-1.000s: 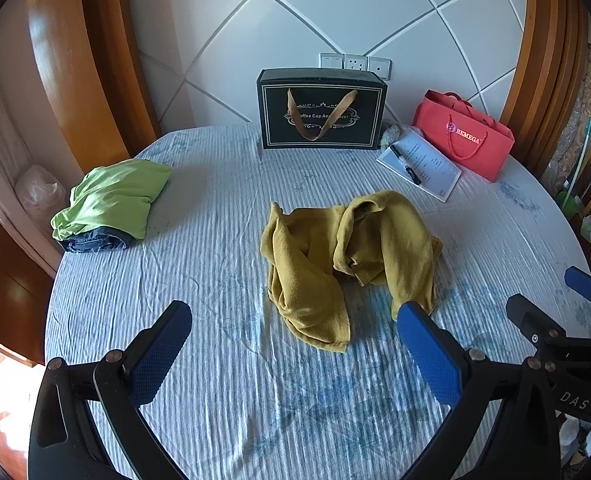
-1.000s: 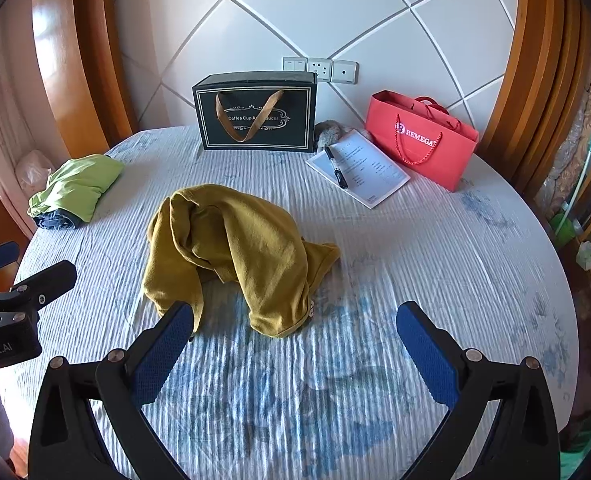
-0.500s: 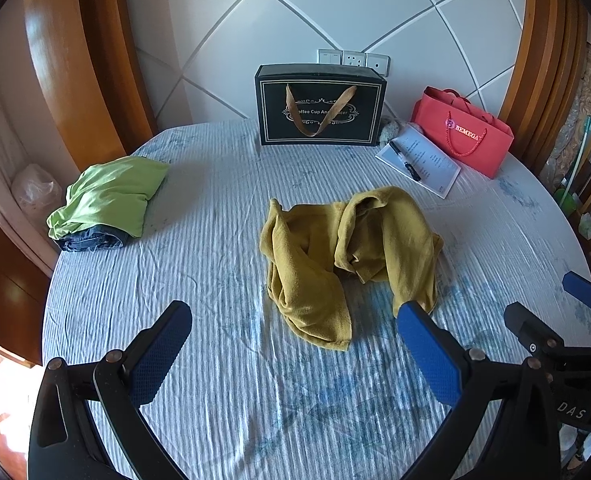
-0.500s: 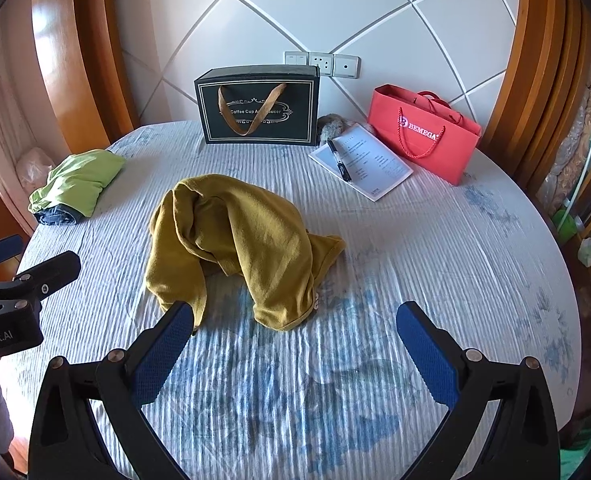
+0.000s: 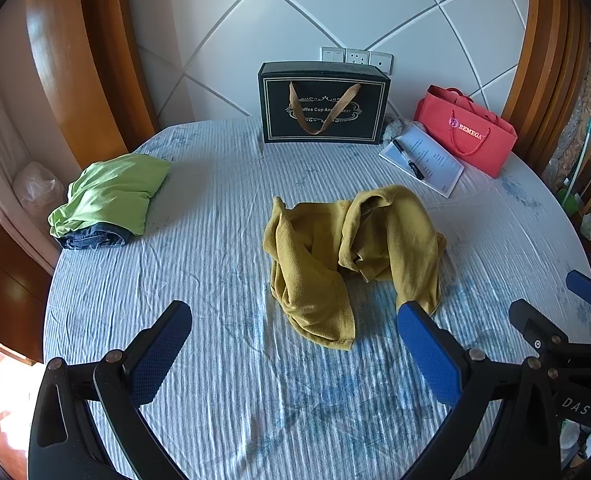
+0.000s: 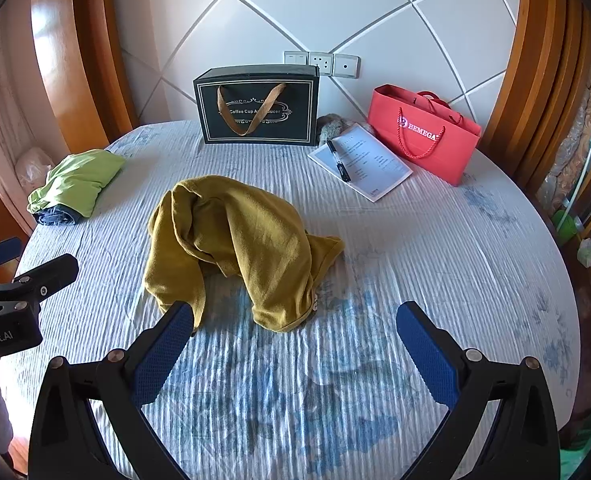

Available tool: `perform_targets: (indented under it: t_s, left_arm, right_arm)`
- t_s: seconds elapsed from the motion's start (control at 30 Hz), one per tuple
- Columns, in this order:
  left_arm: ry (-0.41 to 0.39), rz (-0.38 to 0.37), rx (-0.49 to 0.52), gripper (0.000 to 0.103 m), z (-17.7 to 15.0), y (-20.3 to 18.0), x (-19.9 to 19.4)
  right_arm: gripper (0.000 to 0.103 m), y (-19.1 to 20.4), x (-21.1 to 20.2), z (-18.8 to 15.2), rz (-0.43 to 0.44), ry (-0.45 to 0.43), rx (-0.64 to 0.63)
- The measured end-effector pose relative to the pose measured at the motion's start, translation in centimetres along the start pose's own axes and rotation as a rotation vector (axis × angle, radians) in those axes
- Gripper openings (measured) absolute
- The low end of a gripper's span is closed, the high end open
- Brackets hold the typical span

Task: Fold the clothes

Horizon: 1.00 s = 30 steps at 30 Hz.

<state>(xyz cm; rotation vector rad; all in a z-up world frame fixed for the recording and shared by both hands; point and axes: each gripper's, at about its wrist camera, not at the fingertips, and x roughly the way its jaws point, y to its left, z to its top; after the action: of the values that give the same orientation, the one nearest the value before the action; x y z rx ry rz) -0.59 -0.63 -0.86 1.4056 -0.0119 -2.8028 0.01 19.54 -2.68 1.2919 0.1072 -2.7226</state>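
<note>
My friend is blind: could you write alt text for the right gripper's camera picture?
A crumpled mustard garment lies on a round table, just beyond the open right gripper. Folded green clothes sit at left; a black box and red bag stand behind.

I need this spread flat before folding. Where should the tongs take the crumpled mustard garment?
Probably the two loose ends of the mustard garment drooping toward the cameras: left tongs on the near-left flap, right tongs on the near-right one, from the near edge. The middle is bunched.

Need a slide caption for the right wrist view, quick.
Open right gripper hovers before a crumpled mustard garment on the striped tablecloth.
</note>
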Motion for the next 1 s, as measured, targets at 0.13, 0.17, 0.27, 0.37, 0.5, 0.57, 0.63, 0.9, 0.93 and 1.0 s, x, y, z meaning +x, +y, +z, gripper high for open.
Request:
perform_targets:
  t_s: [0.13,0.17,0.27,0.37,0.5,0.57,0.63,0.9,0.93,1.0]
  left_arm:
    - [0.003,-0.002,0.004,0.103,0.0,-0.1,0.2]
    - [0.003,-0.003,0.005,0.103,0.0,-0.1,0.2]
    - [0.003,-0.003,0.005,0.103,0.1,-0.1,0.2]
    - [0.004,-0.002,0.006,0.103,0.2,-0.1,0.3]
    - [0.008,-0.001,0.005,0.103,0.2,-0.1,0.5]
    - [0.010,-0.002,0.006,0.103,0.2,0.0,0.5]
    - [0.011,-0.003,0.007,0.103,0.3,0.0,0.6]
    - [0.018,-0.005,0.009,0.103,0.4,0.0,0.9]
    - [0.018,-0.005,0.009,0.103,0.4,0.0,0.9]
    - [0.020,-0.007,0.009,0.103,0.4,0.0,1.0]
  right_arm:
    - [0.102,-0.1,0.1,-0.1,0.000,0.000,0.004]
    - [0.102,-0.1,0.1,-0.1,0.000,0.001,0.004]
    - [0.102,-0.1,0.2,0.0,0.001,0.001,0.006]
    - [0.102,-0.2,0.3,0.1,0.002,0.002,0.008]
    - [0.102,-0.1,0.5,0.2,0.004,0.007,0.007]
    - [0.102,-0.1,0.6,0.2,0.004,0.009,0.005]
    - [0.102,-0.1,0.7,0.2,0.005,0.011,0.003]
    - [0.102,-0.2,1.1,0.4,0.007,0.018,0.003]
    - [0.102,-0.1,1.1,0.4,0.007,0.019,0.002]
    - [0.102,-0.1,1.2,0.4,0.008,0.021,0.000]
